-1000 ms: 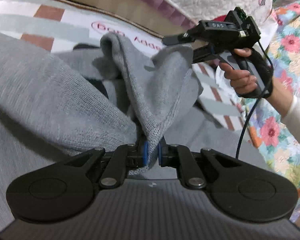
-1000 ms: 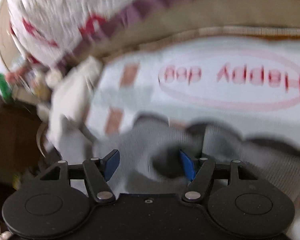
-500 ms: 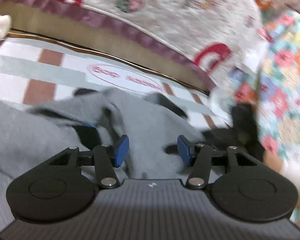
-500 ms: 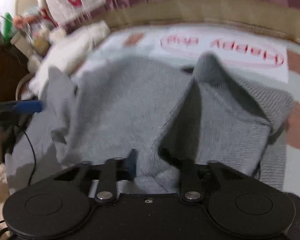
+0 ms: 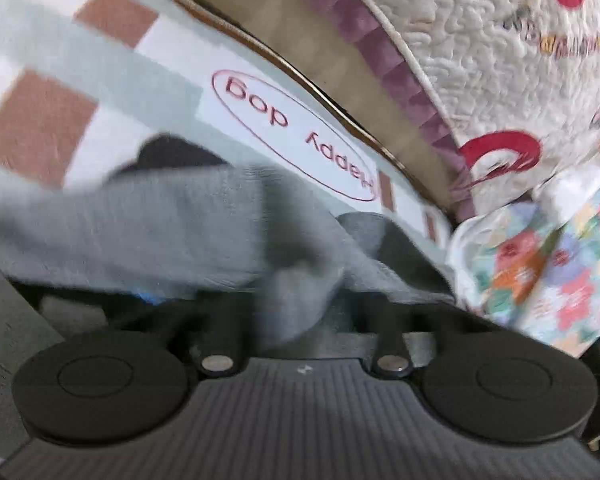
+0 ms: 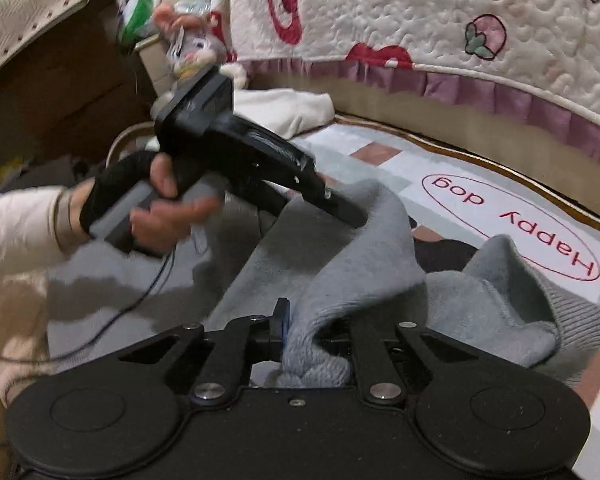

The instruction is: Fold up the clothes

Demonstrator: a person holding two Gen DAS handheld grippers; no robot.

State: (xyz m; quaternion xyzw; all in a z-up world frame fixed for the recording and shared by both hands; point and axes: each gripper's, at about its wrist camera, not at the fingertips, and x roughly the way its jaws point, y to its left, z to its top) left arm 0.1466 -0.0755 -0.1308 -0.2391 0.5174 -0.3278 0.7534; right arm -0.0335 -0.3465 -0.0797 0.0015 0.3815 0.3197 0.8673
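Note:
A grey knit sweater lies bunched on a checked "Happy dog" mat. My right gripper is shut on a thick fold of the sweater's edge and holds it raised. In the right wrist view my left gripper reaches in from the left with its tip pressed into a raised grey fold. In the left wrist view, which is blurred, the sweater drapes over my left gripper; cloth hides its fingers, so its state is unclear.
A quilted cover with a purple frill hangs over the bed edge behind the mat. A white cloth, a stuffed toy and a brown box sit at the back left. A floral blanket lies to the right.
My left gripper let go of the fold, opened, then moved back into the sweater. My right gripper went from open above the cloth to shut on a fold, which it lifted.

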